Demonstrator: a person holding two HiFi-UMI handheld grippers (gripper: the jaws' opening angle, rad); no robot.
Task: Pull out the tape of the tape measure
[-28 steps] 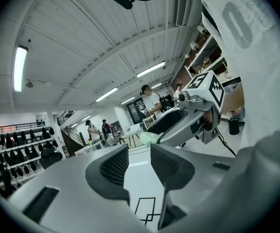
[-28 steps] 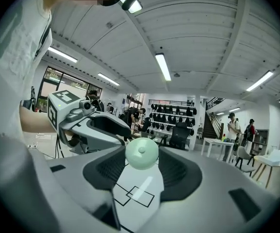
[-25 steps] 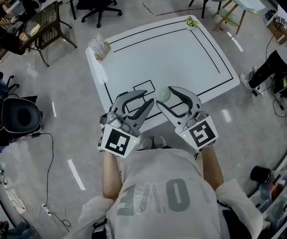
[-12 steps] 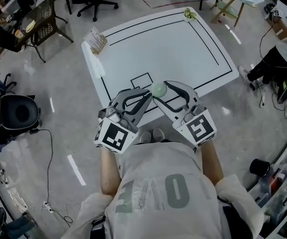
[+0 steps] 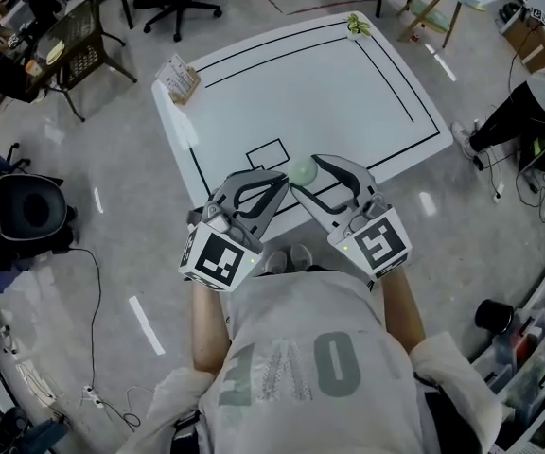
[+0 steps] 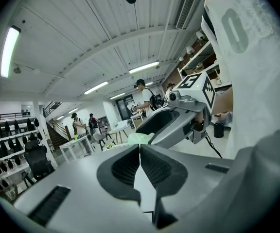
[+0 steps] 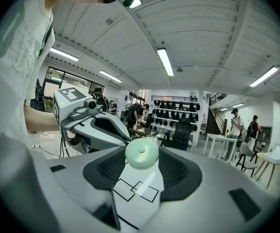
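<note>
- White worktop (image 5: 348, 93) with black lines, in a workshop.
- Tape measure (image 7: 141, 154): round, pale green, central stud; over the worktop's near edge, clamped in right gripper (image 5: 305, 175).
- Left gripper (image 5: 282, 182): jaws just been closing, now together; nothing discernible between.

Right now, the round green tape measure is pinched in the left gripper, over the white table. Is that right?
Not quite: the round green tape measure is pinched in the right gripper, not the left gripper, over the white table. The right gripper view shows it between those jaws. The left gripper is shut next to it.
</note>
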